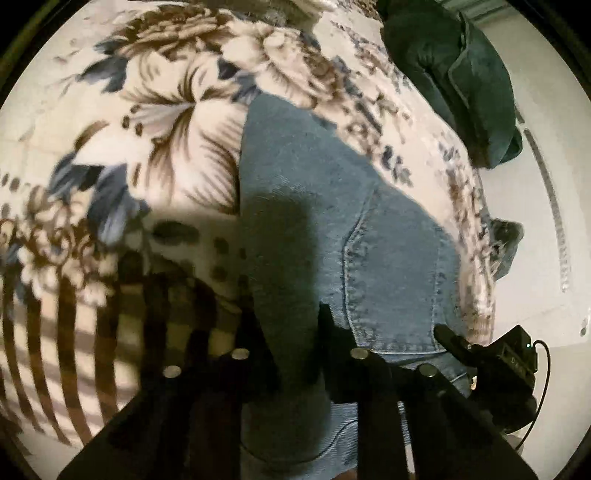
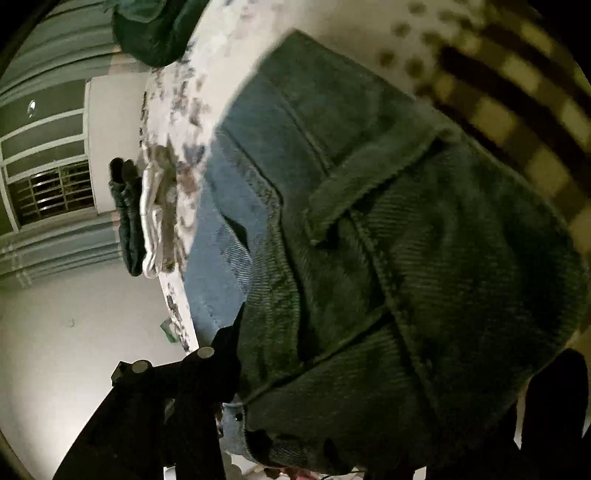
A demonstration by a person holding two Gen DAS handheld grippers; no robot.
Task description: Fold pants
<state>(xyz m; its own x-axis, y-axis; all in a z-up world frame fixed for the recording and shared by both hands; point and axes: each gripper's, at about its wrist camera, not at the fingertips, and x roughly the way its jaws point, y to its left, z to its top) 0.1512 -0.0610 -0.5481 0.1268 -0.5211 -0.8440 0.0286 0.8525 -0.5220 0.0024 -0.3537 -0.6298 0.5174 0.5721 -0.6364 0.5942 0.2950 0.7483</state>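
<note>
Left hand-held gripper clamps jeans; right gripper's grip hidden by denim.

Left claw pinched closed, right claw clamping fabric

Denim pants fill most of the right wrist view, bunched close before the lens, with the near layers in dark shadow and a lit blue strip showing along their left edge. A belt loop and thick seams cross the upper fabric. The right gripper reaches in from below: its left finger is black, set with round metal studs, and lies against the left edge of the denim, while its right finger is a dark shape at the lower right corner, the cloth lying between its jaws. Behind the pants runs a floral blanket that turns striped at the upper right. A dark green cushion sits at the top, and a barred window shows at left.
</note>
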